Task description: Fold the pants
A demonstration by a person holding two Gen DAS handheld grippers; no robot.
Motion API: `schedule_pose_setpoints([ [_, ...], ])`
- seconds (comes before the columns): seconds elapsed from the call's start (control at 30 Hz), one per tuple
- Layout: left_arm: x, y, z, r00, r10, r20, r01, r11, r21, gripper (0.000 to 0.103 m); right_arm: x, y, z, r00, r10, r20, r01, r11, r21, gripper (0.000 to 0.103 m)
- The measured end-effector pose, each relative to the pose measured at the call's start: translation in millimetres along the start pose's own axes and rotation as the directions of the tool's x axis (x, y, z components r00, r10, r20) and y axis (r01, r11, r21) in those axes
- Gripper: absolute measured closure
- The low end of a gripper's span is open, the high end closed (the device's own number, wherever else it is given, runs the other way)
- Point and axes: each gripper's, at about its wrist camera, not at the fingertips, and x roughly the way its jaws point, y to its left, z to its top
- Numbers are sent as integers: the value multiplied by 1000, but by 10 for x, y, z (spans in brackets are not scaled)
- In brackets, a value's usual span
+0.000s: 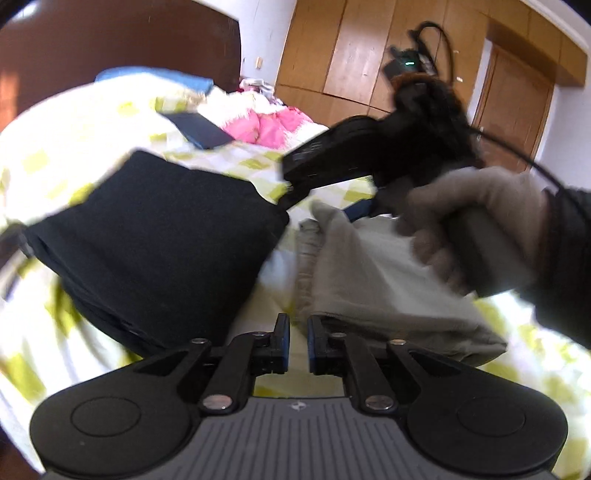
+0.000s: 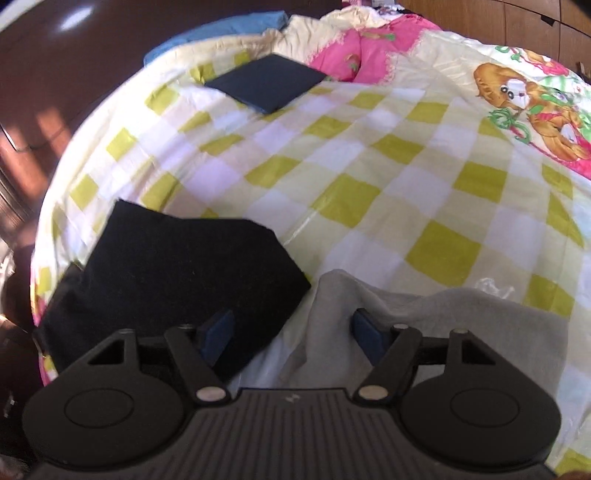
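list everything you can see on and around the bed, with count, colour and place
folded black garment: one, black, near left part of the bed
grey pants: one pair, light grey, near right part of the bed, beside the black garment
dark flat folded item: one, navy, far side of the bed
checked sheet: one, yellow-green and white, covering the bed
pink bedding: one heap, pink, far end
blue cloth: one, blue, far left
wardrobe: one, brown wood, behind the bed
left hand-held gripper: one, black, nearly closed, nothing between its fingers
right hand-held gripper: one, black, open over the grey pants
gloved hand: one, grey glove, holding the right gripper's handle
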Motion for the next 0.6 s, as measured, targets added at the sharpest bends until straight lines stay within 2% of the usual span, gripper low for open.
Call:
schedule_pose_setpoints([
  [0.1, -91, 49, 61, 999, 46, 11, -46, 998, 33, 74, -361, -174, -99, 999, 11, 48, -12, 1000, 26, 31],
  [0.17, -128, 51, 134, 999, 46, 26, -47, 998, 39, 74, -532, -285, -197, 999, 8, 50, -10, 999, 39, 30],
  [0.23, -99, 30, 239, 999, 1, 36, -2, 999, 48, 73, -686, -375, -349, 999, -12, 38, 11, 999, 38, 30],
  [0.27, -52, 9, 307, 999, -30, 40, 27, 998, 51, 68, -760, -399, -443, 999, -22, 38, 21, 999, 33, 30],
  [0.37, 252, -66, 578, 993, -117, 21, 114, 988, 102, 63, -936, -389, -770, 999, -20, 33, 20, 1000, -3, 30],
  [0.47, 686, -158, 855, 983, -171, -61, 179, 972, 156, 61, -1038, -233, -1078, 999, 0, 46, 4, 996, -90, 31],
  [0.57, 1105, -258, 1090, 967, -180, -181, 216, 954, 206, 61, -1015, 10, -1315, 998, 21, 67, -7, 980, -199, 31],
  [0.6, 1205, -323, 1131, 965, -163, -205, 209, 950, 230, 61, -971, 107, -1372, 997, 19, 80, 2, 968, -252, 31],
])
